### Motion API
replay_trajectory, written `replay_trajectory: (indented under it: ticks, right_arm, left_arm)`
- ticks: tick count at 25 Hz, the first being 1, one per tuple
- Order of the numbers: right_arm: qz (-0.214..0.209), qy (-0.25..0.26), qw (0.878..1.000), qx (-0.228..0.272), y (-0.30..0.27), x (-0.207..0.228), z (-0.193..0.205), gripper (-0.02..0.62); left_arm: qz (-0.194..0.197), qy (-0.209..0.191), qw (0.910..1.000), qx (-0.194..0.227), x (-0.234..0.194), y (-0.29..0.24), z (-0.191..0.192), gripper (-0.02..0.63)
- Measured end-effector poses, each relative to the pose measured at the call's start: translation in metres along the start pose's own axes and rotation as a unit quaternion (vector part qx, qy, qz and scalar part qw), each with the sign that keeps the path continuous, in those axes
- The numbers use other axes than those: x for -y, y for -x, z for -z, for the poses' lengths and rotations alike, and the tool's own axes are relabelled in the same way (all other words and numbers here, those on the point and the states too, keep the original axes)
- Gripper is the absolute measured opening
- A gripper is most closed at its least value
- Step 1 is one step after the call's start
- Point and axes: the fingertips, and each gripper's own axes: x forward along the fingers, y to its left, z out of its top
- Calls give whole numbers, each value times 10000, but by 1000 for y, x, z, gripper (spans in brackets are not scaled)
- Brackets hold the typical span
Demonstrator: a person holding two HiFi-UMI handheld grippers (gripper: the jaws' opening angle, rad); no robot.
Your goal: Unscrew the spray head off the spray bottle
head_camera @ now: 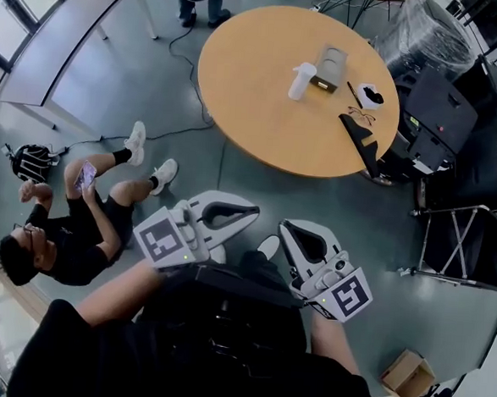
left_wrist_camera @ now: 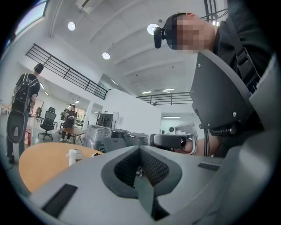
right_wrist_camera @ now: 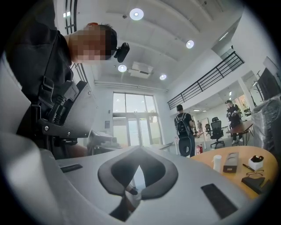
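Seen steeply from above my own head: my left gripper (head_camera: 246,212) and my right gripper (head_camera: 290,232) hang side by side close to my chest, each with its jaws together. Both are well apart from a round wooden table (head_camera: 246,117) that stands ahead on the grey floor. On it a white spray bottle (head_camera: 301,80) stands upright, just beside a grey box (head_camera: 330,68). A pair of glasses (head_camera: 361,117) lies near the right rim. At my left a person (head_camera: 76,232) sits on the floor.
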Motion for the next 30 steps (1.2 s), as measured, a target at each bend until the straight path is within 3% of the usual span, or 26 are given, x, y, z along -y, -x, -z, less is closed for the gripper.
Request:
replay_trajectory:
  ticks: [11,17,30]
  right_arm:
    - [-249,3,9997,-18,41,119,-14,-9]
    - [-444,-115,9989,-60,54,162,-16,-9]
    - [-613,-332,9976,-51,54,215,-10,-9]
  left_arm:
    - [-416,-74,9991,-54,-38,-120,-9,5]
    - [-867,-181,9960,-110,-60,-160,-13,5]
    - [-1030,-254,9939,-313,-80,-201,-9,5]
